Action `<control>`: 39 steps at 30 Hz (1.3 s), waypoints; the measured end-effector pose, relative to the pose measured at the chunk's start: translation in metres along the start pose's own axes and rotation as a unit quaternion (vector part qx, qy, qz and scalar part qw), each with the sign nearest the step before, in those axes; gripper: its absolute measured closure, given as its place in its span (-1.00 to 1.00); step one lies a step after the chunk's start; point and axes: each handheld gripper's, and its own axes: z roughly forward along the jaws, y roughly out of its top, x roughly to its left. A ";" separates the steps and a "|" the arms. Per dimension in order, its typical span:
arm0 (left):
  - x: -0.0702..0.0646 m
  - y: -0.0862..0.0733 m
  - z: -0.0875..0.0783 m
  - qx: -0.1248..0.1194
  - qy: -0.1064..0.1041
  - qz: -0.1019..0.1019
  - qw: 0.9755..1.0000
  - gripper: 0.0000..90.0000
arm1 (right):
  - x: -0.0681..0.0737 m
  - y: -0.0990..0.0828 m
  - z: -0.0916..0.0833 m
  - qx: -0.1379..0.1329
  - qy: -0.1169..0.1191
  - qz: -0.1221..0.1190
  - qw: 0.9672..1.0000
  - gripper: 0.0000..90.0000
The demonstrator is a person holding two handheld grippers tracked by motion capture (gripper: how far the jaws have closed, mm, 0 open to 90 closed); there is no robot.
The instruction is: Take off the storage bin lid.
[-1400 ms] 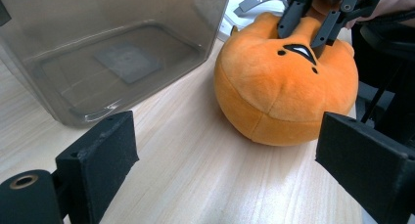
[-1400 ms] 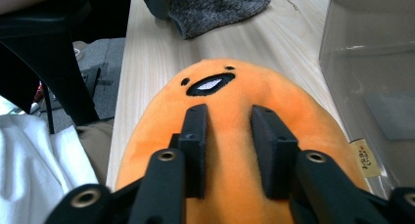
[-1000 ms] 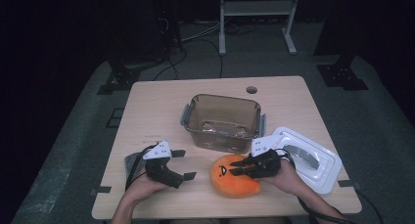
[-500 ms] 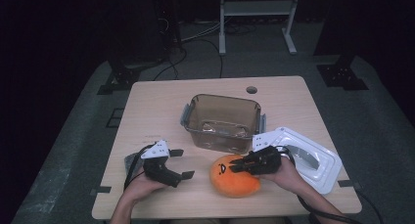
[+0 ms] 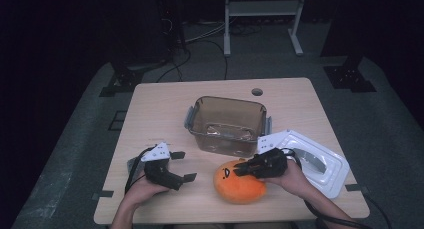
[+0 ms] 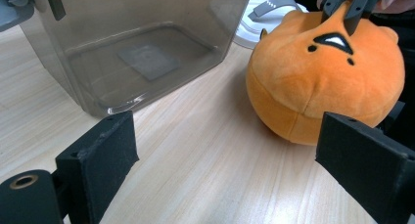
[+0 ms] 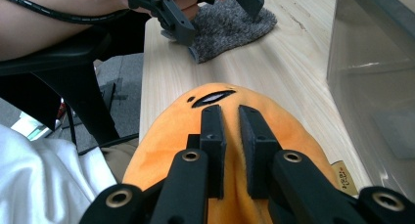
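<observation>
Nearest me, my right gripper (image 5: 244, 168) sat on top of the orange plush (image 5: 240, 181), jaws nearly together and pinching a ridge of its fabric; in the right gripper view the two black pads (image 7: 213, 131) squeezed a fold of orange between them. They had just been closing, with the fabric between them. A top pinch made sense to me: soft round body, no handle, so bunched fabric was the only hold. The plush lay on the table (image 5: 295, 96) near the front edge, just in front of the clear container (image 5: 227, 121).

My left gripper (image 5: 182, 165) rested on the table to the plush's left, jaws spread wide and holding nothing; in the left gripper view its pads (image 6: 105, 153) framed bare wood with the plush off to one side. Parked clear, I judged, so it wouldn't crowd the pick. A grey cloth (image 7: 230, 23) lay by that hand.

Farther back stood the container, open and empty, likely the drop target. Its white lid (image 5: 315, 156) lay flat to the right, out of the way.
</observation>
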 end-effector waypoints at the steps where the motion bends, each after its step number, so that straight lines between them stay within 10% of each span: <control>1: 0.000 0.000 0.000 0.001 0.000 -0.001 1.000 -0.83 | 0.000 0.001 -0.001 -0.001 0.002 0.002 1.000 0.80; 39: 0.006 -0.003 -0.005 -0.006 0.005 -0.008 1.000 -0.83 | 0.034 0.100 -0.057 -0.045 0.007 -0.045 0.998 0.80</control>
